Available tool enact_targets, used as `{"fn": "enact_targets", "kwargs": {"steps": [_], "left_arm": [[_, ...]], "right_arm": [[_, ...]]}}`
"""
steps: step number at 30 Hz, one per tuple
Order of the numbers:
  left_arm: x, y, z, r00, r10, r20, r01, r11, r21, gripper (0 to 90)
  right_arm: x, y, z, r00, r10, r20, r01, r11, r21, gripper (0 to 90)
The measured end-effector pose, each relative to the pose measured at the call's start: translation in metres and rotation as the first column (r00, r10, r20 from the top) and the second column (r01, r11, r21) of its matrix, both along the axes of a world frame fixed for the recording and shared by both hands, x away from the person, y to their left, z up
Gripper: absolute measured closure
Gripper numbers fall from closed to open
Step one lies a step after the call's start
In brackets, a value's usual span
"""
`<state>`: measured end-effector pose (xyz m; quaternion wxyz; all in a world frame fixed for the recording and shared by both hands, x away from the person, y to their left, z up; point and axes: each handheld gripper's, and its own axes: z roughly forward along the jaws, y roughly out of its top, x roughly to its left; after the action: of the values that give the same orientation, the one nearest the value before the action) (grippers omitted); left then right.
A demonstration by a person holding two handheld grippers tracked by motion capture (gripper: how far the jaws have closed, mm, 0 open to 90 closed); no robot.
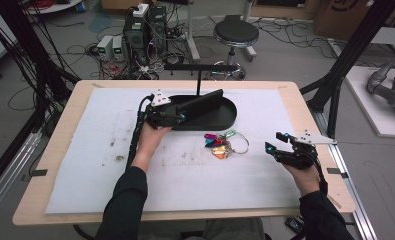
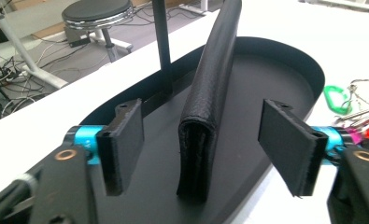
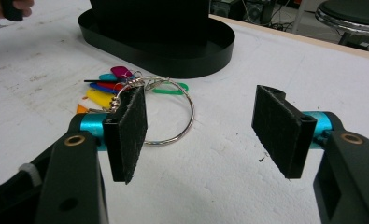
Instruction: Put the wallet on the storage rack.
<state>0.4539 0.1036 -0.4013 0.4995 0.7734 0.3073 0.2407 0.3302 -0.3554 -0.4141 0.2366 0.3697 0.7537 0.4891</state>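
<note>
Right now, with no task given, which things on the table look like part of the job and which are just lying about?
Likely in the job:
- black wallet, on edge in the black oval tray, between the open left tongs
- key bunch, ahead of the open right tongs

Lying about:
- stool
- floor electronics and cables

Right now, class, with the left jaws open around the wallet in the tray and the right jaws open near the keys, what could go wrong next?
1. The wallet stands on its edge in the tray; a lopsided pinch by the left gripper may tip it over.
2. The post rises close behind the wallet, so a lift might snag it.
3. The right gripper could drag the keys by their ring.
</note>
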Motion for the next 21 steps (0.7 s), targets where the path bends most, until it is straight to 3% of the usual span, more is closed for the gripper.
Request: {"fn": "enact_targets", "kwargs": {"steps": [2, 5, 9, 13, 17, 18, 19, 21], "left_arm": [[-0.002, 0.001, 0.001, 1.0, -0.001, 0.004, 0.001, 1.0, -0.007, 30.4], [-0.014, 0.009, 0.006, 0.9993, -0.034, 0.013, 0.035, 0.9975, -0.061, 26.2], [-0.028, 0.017, 0.011, 0.9979, -0.063, 0.009, 0.064, 0.9964, -0.056, 24.1], [-0.043, 0.023, 0.012, 0.9983, -0.054, 0.021, 0.056, 0.9956, -0.076, 24.1], [-0.072, 0.037, 0.01, 0.9997, -0.02, 0.017, 0.021, 0.9974, -0.07, 24.1], [-0.072, 0.037, 0.01, 0.9997, -0.02, 0.017, 0.021, 0.9974, -0.07, 24.1], [-0.085, 0.045, 0.008, 0.9996, -0.019, 0.022, 0.02, 0.9967, -0.078, 24.1], [-0.091, 0.049, 0.007, 0.9997, -0.012, 0.023, 0.014, 0.9963, -0.084, 24.1]], "right_arm": [[0.0, 0.0, 0.0, 1.0, 0.001, 0.001, -0.001, 1.0, 0.0, 36.2], [0.0, 0.0, 0.0, 1.0, 0.0, 0.002, 0.0, 1.0, -0.002, 36.1], [0.0, 0.001, 0.0, 1.0, -0.003, -0.001, 0.003, 1.0, -0.003, 36.1], [0.0, 0.002, 0.0, 1.0, -0.004, 0.0, 0.004, 1.0, -0.007, 36.1], [0.0, 0.002, 0.0, 1.0, -0.001, -0.001, 0.001, 1.0, -0.007, 36.1], [0.0, 0.002, 0.0, 1.0, -0.001, 0.0, 0.001, 1.0, -0.007, 36.1], [-0.001, 0.002, 0.0, 1.0, -0.002, 0.002, 0.002, 1.0, -0.008, 36.1], [-0.001, 0.002, 0.0, 1.0, -0.002, 0.002, 0.002, 1.0, -0.008, 36.1]]}}
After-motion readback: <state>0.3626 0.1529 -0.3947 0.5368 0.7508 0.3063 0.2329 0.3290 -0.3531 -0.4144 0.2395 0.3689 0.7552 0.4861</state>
